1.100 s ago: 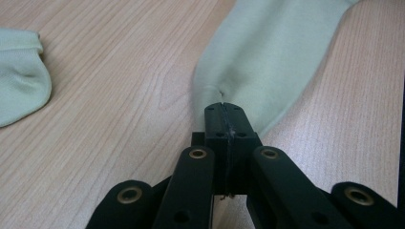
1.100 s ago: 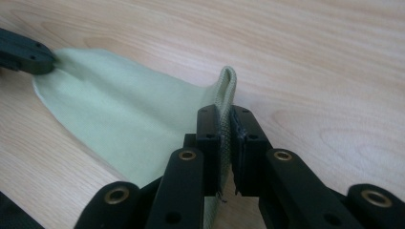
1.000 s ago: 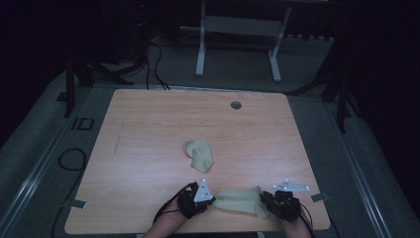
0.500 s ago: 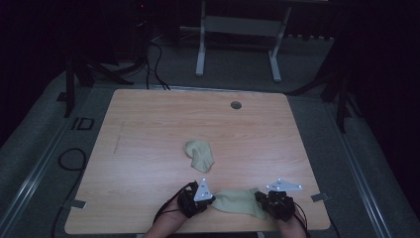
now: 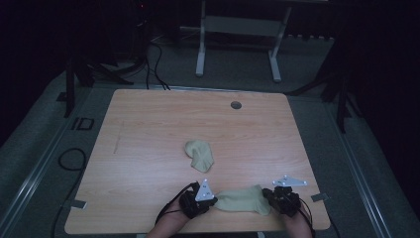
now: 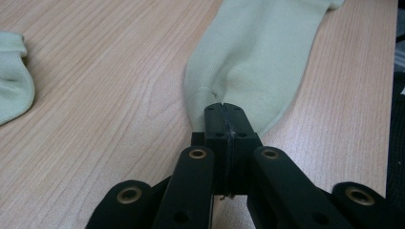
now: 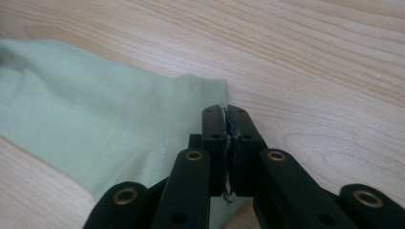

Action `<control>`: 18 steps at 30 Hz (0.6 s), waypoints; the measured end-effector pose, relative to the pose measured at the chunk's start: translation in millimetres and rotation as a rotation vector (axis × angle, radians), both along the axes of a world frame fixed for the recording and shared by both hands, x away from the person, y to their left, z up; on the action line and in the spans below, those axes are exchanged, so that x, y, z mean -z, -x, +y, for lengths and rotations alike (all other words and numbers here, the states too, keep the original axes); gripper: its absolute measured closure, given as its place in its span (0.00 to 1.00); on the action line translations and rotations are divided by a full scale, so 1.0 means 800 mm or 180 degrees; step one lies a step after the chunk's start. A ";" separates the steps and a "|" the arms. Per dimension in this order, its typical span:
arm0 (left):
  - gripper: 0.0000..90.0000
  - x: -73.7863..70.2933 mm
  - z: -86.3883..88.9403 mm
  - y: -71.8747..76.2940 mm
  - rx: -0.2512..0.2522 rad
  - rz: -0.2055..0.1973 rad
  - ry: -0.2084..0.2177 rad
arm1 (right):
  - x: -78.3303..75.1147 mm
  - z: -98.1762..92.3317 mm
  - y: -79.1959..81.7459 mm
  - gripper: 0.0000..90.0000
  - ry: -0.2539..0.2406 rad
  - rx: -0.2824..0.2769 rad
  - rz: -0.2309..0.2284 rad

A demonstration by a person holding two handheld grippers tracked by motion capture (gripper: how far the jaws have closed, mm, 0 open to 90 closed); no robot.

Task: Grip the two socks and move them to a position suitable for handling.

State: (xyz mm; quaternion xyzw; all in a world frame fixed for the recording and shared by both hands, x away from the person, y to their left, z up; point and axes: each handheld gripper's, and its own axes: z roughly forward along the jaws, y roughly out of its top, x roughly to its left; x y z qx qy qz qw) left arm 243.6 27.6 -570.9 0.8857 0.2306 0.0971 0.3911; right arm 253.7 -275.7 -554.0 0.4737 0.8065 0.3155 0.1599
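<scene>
Wooden table: both grippers' fingers clamp near sock; second sock apart.

The high view is looking forward and down on the whole table from well above; each gripper view is peering along its own jaws, close over the wood, both sharing the pale green sock with it

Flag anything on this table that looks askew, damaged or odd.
Nothing damaged or spilled. The one untidy thing is the loose sock, lying crumpled mid-table, while the other sock lies stretched flat between the left tool and right tool, each clamped on an end.
</scene>
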 end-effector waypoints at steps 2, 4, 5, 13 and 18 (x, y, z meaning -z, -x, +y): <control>0.88 -0.006 0.002 0.002 -0.0041 -0.0022 0.0036 | -0.010 0.004 0.002 0.90 -0.0044 -0.0039 -0.0046; 0.79 -0.010 0.004 0.002 -0.0085 -0.0023 0.0071 | -0.014 0.006 0.002 0.88 -0.0053 -0.0047 -0.0085; 0.74 -0.019 0.010 0.004 -0.0158 -0.0050 0.0156 | -0.025 0.014 0.000 0.83 -0.0065 -0.0052 -0.0173; 0.64 -0.028 0.039 0.013 -0.0298 -0.0028 0.0194 | -0.056 0.068 -0.032 0.69 -0.0099 -0.0242 -0.0317; 0.66 -0.016 0.067 0.014 -0.0534 0.0019 0.0111 | -0.069 0.114 -0.065 0.66 -0.0107 -0.0378 -0.0328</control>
